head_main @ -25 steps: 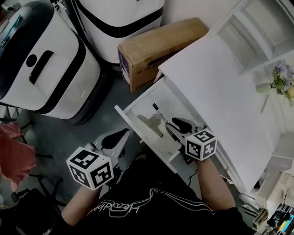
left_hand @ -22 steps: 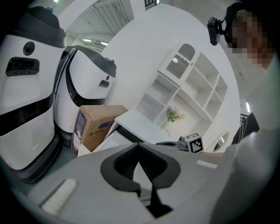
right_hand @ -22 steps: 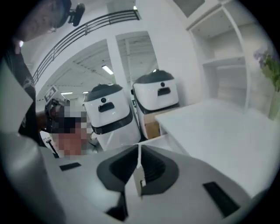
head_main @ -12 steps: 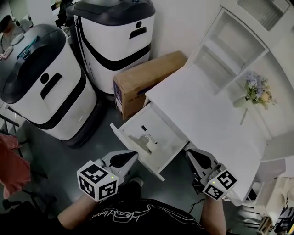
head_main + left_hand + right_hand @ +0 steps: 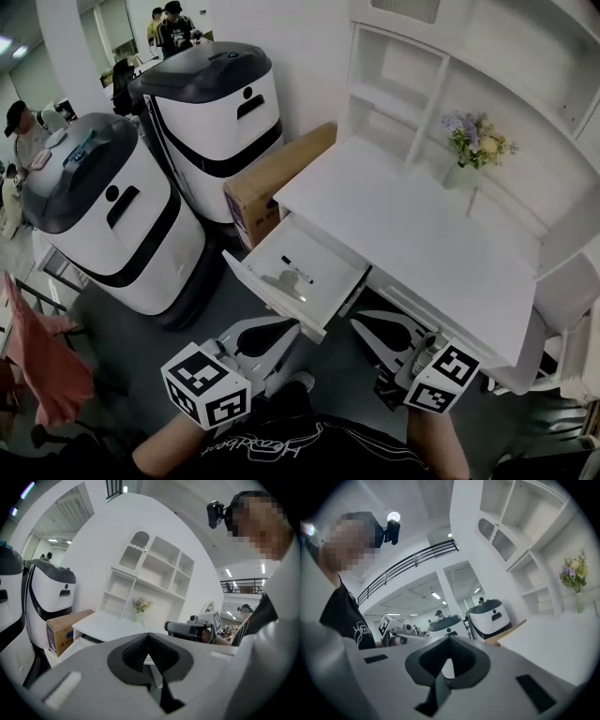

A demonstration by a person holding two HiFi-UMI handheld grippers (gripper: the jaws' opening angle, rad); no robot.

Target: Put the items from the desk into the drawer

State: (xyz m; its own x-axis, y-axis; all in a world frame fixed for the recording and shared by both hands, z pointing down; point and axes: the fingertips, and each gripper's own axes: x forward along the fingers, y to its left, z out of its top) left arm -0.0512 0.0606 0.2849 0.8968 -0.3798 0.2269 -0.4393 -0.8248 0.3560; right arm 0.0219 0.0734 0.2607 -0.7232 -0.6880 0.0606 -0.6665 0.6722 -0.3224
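Holds the left hand-held gripper [image 5: 291, 327] clenched on nothing, in the air just before the open drawer [image 5: 270, 295] at the counter's [image 5: 422, 225] front left corner. Holds the right hand-held gripper [image 5: 362, 322] clenched and empty too, just off the counter's front edge. Shows a pen [image 5: 299, 273] lying inside the drawer, a vase [image 5: 472, 150] near the counter's back edge, and a box [image 5: 272, 178] beside its left edge.
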